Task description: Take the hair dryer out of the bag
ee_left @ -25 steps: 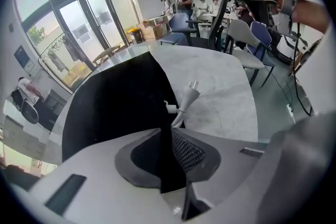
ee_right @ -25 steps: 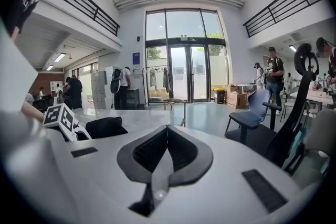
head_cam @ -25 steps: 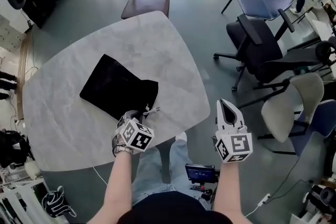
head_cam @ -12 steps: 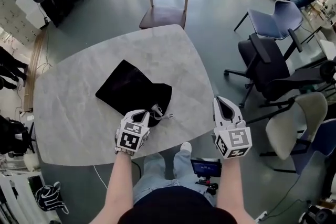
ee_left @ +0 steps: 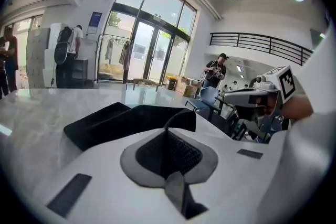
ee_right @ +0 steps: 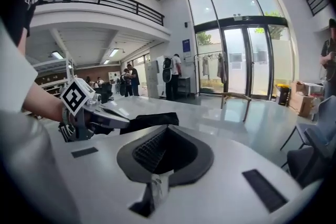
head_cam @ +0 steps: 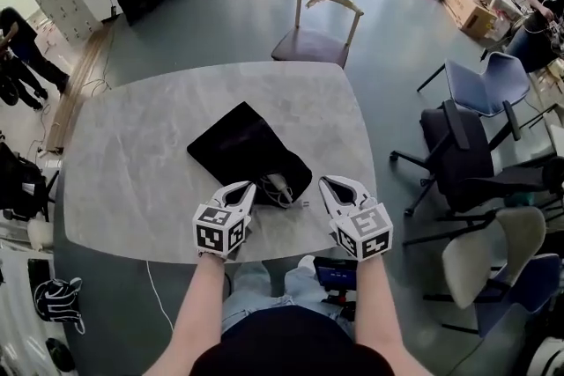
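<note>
1. Nearest us, the left claw point(head_cam: 250, 187) is clenched. Its jaws have just been closing, and the left gripper view shows a fold of black cloth drawn up to their tips. We judge that it pinches the near lip of the bag point(head_cam: 240, 143).
2. The right claw point(head_cam: 325, 181) is clenched too, with nothing between its jaws. It hangs just right of the bag's mouth, apart from the cloth.
3. Between the 2 claws, a pale grey part with a loop of cord shows at the mouth. We take it for the hair dryer point(head_cam: 277, 186), though it is too small to tell body from cord. Most of it seems to be inside the bag.
4. We expect the hair dryer to be rigid, smooth plastic with some weight at the head. A grip round the handle or the neck should hold better than one on the rounded barrel. The cord is no place to pull, as it could snag on the mouth.
5. The bag is soft, limp cloth lying flat and slanting away to the left. It will likely slide and bunch unless 1 claw keeps the lip pinned or lifted while the other reaches in.
6. The bag rests on a pale marbled worktop point(head_cam: 132, 163), which looks slick.
7. Beyond the far edge stands a wooden chair point(head_cam: 319, 35), with office chairs point(head_cam: 467, 158) off to the right.
</note>
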### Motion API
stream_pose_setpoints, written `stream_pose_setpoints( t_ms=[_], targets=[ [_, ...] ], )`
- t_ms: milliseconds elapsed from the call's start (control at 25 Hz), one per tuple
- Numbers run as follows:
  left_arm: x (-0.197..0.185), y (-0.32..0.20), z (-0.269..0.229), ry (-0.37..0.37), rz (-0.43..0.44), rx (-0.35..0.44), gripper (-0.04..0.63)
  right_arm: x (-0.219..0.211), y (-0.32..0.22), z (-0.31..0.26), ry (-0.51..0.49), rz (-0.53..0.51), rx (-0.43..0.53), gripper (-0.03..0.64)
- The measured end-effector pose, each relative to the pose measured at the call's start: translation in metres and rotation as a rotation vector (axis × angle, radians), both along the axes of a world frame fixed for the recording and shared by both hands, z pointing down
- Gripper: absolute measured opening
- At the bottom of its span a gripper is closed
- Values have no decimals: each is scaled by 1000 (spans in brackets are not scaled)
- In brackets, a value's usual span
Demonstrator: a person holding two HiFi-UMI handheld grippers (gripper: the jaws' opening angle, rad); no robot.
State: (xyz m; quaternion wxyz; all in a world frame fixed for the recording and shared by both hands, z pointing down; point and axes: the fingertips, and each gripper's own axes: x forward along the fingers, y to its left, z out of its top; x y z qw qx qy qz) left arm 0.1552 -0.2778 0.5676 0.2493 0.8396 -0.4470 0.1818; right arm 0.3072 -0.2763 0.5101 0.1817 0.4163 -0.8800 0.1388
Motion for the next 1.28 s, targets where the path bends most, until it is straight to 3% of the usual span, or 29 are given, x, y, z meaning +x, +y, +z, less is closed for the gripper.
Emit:
stream_pose_setpoints(
  t_ms=[120,280,320,400,520,640,920,1280],
  targets=[
    [2,0,-2,14,0,3,23,-32,5,13,-4,-129,-63,25],
    [9,-5,-4,21,-4,3,23,-57,-1,54,69,-204,-176,26],
    [11,-6,-5,21,-4,3,23,-61,-2,65,94,-222,-207,44],
    [15,-7,-5,15,4,2,23,-69,-3,85,163,-267,-259,200],
    [16,-10,-3,5,12,1,23,-79,-10,113,261,-290,-305,225],
    [17,-13,-2,8,9,-1,23,-86,-20,137,295,-253,-376,259],
    [16,-10,-4,-5,7,-6,23,-91,-27,168,391,-178,-501,221],
    [13,-14,-1,-7,-4,-15,23,-98,-37,167,413,-198,-474,190]
  ],
)
